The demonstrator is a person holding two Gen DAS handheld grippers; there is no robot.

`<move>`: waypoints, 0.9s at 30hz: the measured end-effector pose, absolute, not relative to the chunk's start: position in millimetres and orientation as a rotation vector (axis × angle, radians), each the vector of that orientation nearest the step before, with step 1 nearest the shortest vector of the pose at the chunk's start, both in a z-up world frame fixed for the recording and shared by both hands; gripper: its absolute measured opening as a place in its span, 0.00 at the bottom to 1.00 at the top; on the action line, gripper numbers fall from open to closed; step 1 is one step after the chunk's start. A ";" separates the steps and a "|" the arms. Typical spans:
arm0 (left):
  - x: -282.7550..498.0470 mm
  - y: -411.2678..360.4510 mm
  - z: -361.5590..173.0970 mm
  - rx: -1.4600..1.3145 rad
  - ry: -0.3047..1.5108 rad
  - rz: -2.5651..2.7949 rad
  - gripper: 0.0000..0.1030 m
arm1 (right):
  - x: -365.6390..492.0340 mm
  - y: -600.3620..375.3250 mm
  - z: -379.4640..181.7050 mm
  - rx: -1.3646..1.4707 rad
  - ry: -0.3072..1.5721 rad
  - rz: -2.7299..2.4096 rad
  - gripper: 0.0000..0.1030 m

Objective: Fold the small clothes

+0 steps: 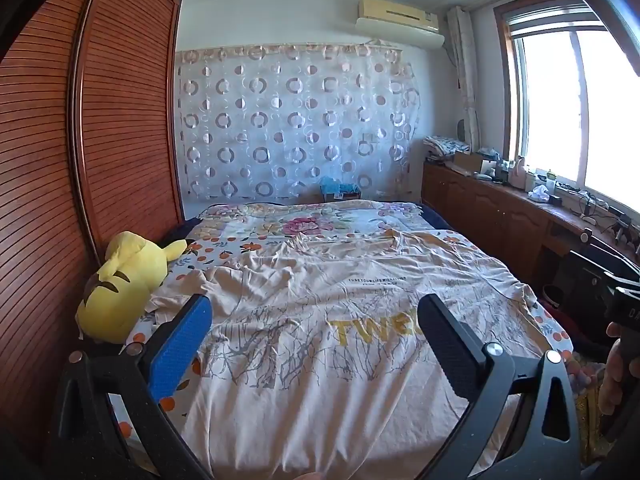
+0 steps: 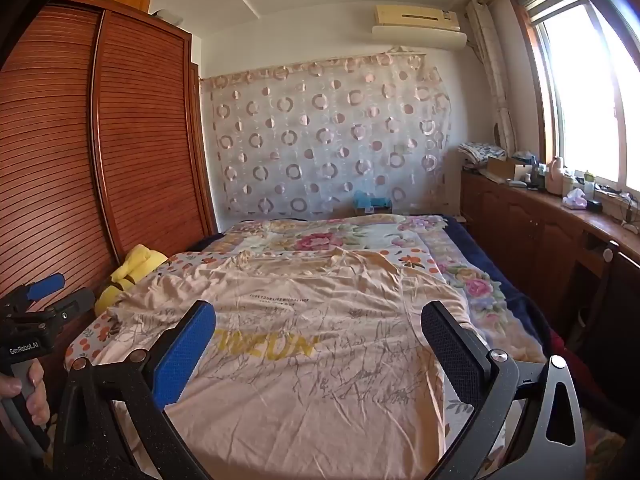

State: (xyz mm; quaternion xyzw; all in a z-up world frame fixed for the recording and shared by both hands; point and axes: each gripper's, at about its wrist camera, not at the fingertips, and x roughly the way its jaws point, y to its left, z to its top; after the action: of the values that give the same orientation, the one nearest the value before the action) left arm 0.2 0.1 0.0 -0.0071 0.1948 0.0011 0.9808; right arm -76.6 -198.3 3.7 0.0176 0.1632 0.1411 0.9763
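A beige T-shirt (image 1: pixel 320 320) lies spread flat and wrinkled on the bed (image 1: pixel 304 220), its print facing up. The left gripper (image 1: pixel 316 344) and the right gripper (image 2: pixel 320 344) both hover above it, jaws wide apart and holding nothing. A yellow plush (image 1: pixel 120 284) lies beside the wardrobe (image 1: pixel 80 120).

A: What's laid out?

B: One cream T-shirt (image 1: pixel 320 320), spread flat and unfolded, front up, on the bed. It is wrinkled, with grey branch-like line prints and yellow block lettering across the chest.

A: Where, relative to the jaws?

B: Below and ahead of both open pairs. The lettering shows between each pair, the hem nearest, the collar farthest.

A: Sleeves?

B: The T-shirt's (image 2: pixel 320 340) sleeves reach outward past the jaws on either side.
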 end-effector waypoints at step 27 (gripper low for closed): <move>-0.5 0.4 0.3 -0.020 0.388 0.003 1.00 | -76.4 -197.5 1.6 0.036 0.340 0.286 1.00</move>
State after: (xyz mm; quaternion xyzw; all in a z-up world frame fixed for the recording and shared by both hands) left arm -0.5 0.4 0.3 -0.0102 0.1926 0.0014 0.9812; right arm -76.4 -197.5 1.6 0.0179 0.1686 0.1418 0.9753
